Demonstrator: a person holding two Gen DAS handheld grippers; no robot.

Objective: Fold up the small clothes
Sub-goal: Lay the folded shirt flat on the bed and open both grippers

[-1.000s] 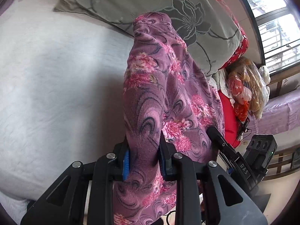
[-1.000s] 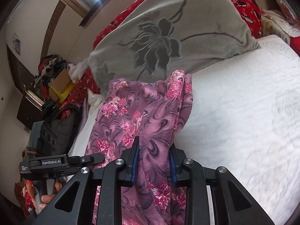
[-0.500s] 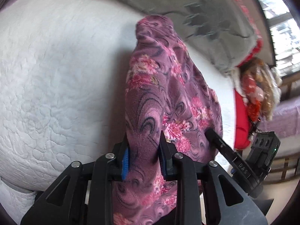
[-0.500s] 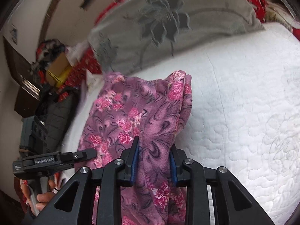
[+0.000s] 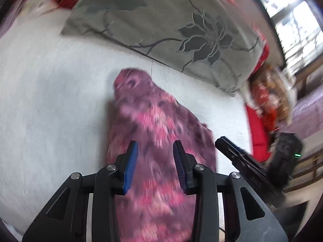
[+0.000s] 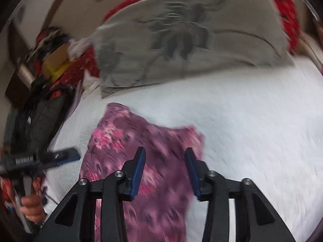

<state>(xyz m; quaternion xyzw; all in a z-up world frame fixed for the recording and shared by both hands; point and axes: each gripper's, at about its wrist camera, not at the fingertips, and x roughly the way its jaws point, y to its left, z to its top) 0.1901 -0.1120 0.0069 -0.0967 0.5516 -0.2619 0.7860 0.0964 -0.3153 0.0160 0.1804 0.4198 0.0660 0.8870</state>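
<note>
Both of your grippers have just let go: a second ago each was clamped on the purple floral garment (image 5: pixel 157 133), and now it lies on the white quilted bedspread (image 5: pixel 50 100), just short of the grey flowered pillow (image 5: pixel 161 20). The left gripper (image 5: pixel 155 165) and right gripper (image 6: pixel 165 171) have just been opening; their blue pads stand apart with cloth below them, though blur makes it hard to say whether any fabric brushes a pad. You have likely laid down one fold; next, regrip an edge.
</note>
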